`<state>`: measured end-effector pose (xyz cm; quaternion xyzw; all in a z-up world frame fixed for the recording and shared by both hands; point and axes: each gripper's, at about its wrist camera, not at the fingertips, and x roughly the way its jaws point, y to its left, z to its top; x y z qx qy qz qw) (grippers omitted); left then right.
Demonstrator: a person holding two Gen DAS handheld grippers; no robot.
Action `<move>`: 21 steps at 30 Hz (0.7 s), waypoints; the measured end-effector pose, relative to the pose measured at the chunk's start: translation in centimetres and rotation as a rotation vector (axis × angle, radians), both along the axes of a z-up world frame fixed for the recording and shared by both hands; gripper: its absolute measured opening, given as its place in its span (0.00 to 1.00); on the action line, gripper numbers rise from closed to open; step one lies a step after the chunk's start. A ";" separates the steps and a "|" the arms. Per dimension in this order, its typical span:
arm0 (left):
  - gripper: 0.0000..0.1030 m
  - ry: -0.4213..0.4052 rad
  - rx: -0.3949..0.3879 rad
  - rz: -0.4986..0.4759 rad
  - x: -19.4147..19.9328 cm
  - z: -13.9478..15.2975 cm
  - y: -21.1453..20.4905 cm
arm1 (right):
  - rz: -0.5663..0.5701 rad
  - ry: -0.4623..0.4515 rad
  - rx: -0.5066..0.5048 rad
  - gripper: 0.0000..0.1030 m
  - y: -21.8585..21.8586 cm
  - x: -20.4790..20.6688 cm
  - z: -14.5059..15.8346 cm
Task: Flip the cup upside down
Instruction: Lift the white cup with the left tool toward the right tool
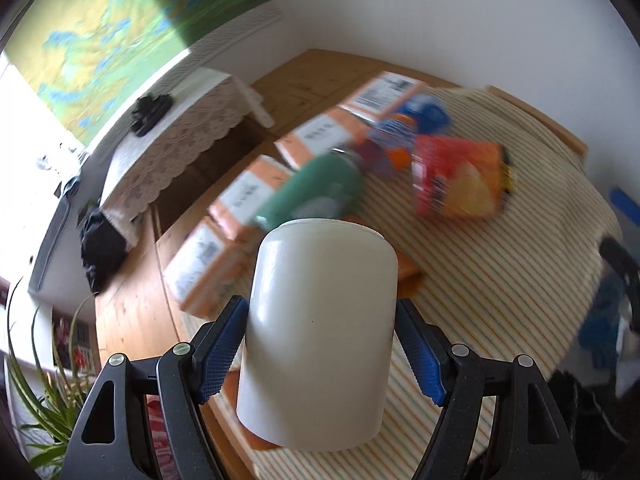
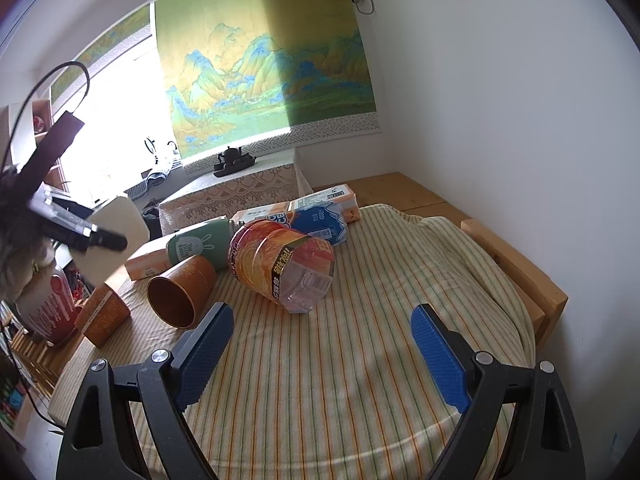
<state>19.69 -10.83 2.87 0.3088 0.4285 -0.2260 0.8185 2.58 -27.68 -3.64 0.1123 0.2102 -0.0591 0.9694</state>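
My left gripper (image 1: pixel 320 344) is shut on a white cup (image 1: pixel 320 332), its blue pads (image 1: pixel 222 352) pressed against both sides, and holds it in the air above the striped cloth (image 1: pixel 500 280). The background is motion-blurred. In the right wrist view the left gripper (image 2: pixel 76 232) shows at the left with the white cup (image 2: pixel 120 224) tilted in it. My right gripper (image 2: pixel 320 356) is open and empty above the striped cloth (image 2: pixel 360 360). An orange paper cup (image 2: pixel 180 294) lies on its side, mouth towards me. A second orange cup (image 2: pixel 105 316) stands nearby.
A large orange drink bottle (image 2: pixel 280 264) lies on the cloth, with a blue-labelled bottle (image 2: pixel 320 220), a green bottle (image 2: pixel 196 242) and orange-white boxes (image 2: pixel 332 196) behind it. A red-white pot (image 2: pixel 48 304) stands at the left. The wooden bed frame (image 2: pixel 516 264) runs along the right.
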 end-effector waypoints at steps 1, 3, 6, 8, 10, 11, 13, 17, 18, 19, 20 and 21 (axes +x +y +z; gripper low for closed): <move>0.75 0.010 0.002 -0.020 -1.1 -0.4 -0.4 | -0.002 0.000 0.001 0.85 0.0 -0.1 0.0; 0.75 0.038 -0.010 -0.052 -2.9 -1.5 -0.9 | -0.008 0.002 0.000 0.85 -0.1 -0.4 0.0; 0.75 0.101 -0.031 -0.086 -4.6 -3.2 -1.7 | -0.014 0.011 0.000 0.85 -0.2 -0.6 -0.1; 0.75 0.124 -0.035 -0.102 -5.4 -4.4 -2.3 | -0.017 0.015 0.006 0.85 -0.4 -0.8 -0.2; 0.75 0.141 -0.039 -0.108 -5.8 -5.5 -2.8 | -0.021 0.022 0.008 0.85 -0.4 -0.9 -0.3; 0.75 0.151 -0.045 -0.108 -6.1 -6.0 -3.0 | -0.022 0.025 0.009 0.85 -0.4 -1.0 -0.4; 0.75 0.161 -0.051 -0.109 -6.1 -6.9 -3.4 | -0.021 0.035 0.014 0.85 -0.5 -1.1 -0.6; 0.76 0.190 -0.066 -0.110 -5.5 -8.1 -3.9 | -0.022 0.051 0.022 0.85 -0.4 -1.1 -0.9; 0.76 0.191 -0.067 -0.113 -5.2 -8.1 -3.9 | -0.025 0.055 0.023 0.85 -0.3 -1.1 -1.0; 0.76 0.189 -0.069 -0.116 -5.3 -8.1 -4.0 | -0.026 0.060 0.026 0.85 -0.3 -1.0 -1.0; 0.76 0.189 -0.075 -0.118 -5.4 -8.1 -4.0 | -0.025 0.066 0.031 0.85 -0.3 -1.0 -1.1; 0.76 0.191 -0.078 -0.121 -5.2 -8.1 -4.0 | -0.023 0.070 0.037 0.85 -0.3 -0.9 -1.2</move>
